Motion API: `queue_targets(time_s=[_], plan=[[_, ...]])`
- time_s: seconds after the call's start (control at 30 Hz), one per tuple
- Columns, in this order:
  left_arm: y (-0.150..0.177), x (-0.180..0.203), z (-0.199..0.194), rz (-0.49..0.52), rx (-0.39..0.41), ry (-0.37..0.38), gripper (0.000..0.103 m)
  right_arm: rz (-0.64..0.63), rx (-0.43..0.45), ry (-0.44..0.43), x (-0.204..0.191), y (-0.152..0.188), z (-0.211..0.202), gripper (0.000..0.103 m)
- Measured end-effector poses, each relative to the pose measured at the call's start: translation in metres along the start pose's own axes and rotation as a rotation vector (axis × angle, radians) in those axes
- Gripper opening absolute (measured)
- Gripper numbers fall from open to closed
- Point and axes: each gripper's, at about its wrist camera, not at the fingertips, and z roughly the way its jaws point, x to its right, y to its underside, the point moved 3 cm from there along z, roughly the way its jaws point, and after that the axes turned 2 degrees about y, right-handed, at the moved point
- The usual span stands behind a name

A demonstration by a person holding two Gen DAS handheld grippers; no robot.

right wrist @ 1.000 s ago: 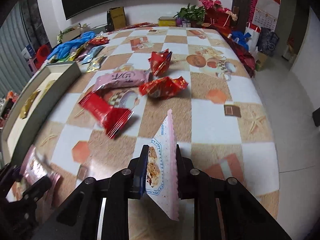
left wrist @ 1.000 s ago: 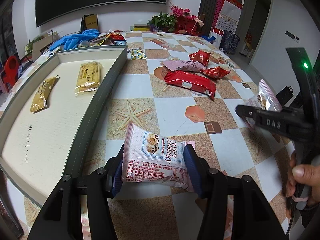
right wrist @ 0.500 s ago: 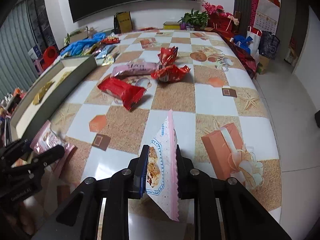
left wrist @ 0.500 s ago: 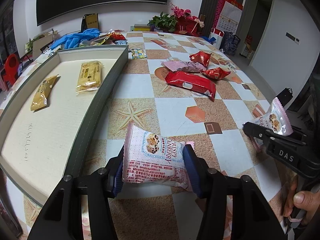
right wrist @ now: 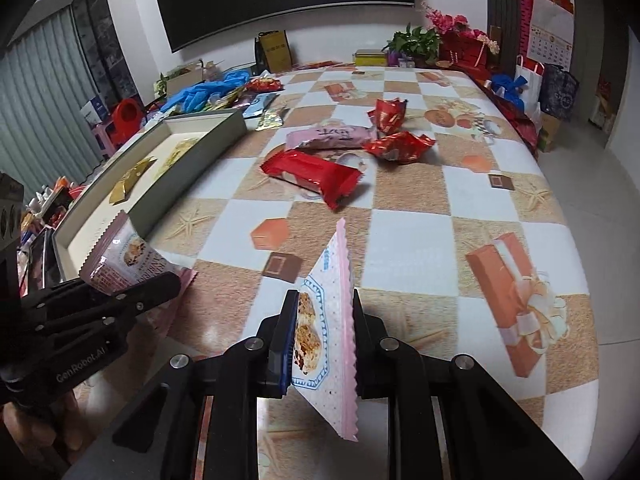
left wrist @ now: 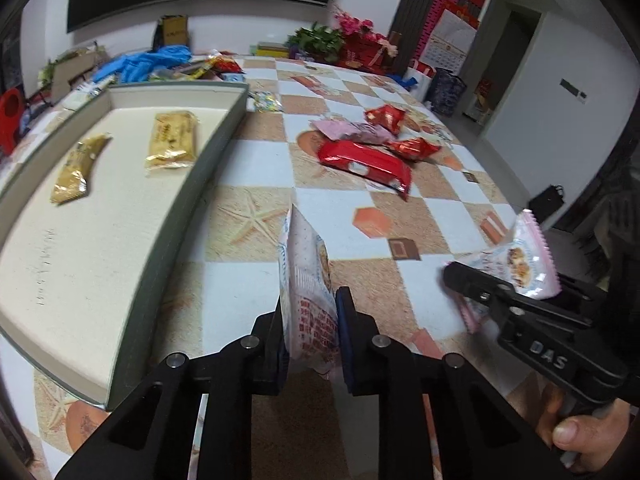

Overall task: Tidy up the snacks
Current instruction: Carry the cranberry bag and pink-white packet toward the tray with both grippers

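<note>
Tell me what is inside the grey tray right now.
The grey tray holds two gold snack packets: one near its far end, another to its left. The tray's near end runs out of frame, so anything there is unseen.

Two pink-and-white cookie packets [left wrist: 308,292] [right wrist: 330,316] stand on edge, each clamped. Red [right wrist: 316,174] and pink wrappers [right wrist: 330,138] lie mid-bench; two gold bars [left wrist: 172,144] lie in the tray [left wrist: 168,240].
</note>
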Motion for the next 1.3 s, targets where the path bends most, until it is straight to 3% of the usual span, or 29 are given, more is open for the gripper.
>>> queue_targets(time_s=[0.03,0.1,0.17,0.2,0.27,0.43,0.67,0.97,1.3], plan=[[0.002,-0.002,0.0,-0.009,-0.001,-0.014,0.042,0.001,-0.005,-0.004,-0.001,0.001,0.001,0.023],[0.004,-0.008,-0.005,-0.031,0.017,-0.003,0.062,0.004,-0.012,0.0,0.0,0.004,0.005,0.023],[0.005,-0.011,-0.007,-0.049,0.015,0.018,0.063,0.017,-0.015,-0.002,0.003,0.008,0.007,0.023],[0.005,-0.012,-0.007,-0.05,0.015,0.026,0.061,0.027,-0.007,-0.004,0.005,0.008,0.005,0.023],[0.006,-0.011,-0.006,-0.048,0.008,0.041,0.035,0.04,-0.005,-0.008,0.007,0.008,0.005,0.023],[0.007,0.001,-0.006,-0.013,0.009,0.054,0.022,0.052,0.006,-0.02,0.01,0.008,0.005,0.023],[0.003,0.015,-0.008,0.021,0.016,0.021,0.02,0.086,0.012,-0.069,0.016,0.008,0.004,0.023],[-0.001,0.025,-0.021,0.079,0.05,-0.031,0.019,0.07,0.014,-0.067,0.012,0.009,0.002,0.023],[-0.009,0.016,-0.035,0.056,0.079,-0.073,0.019,0.011,-0.004,-0.055,-0.004,-0.001,-0.009,0.023]])
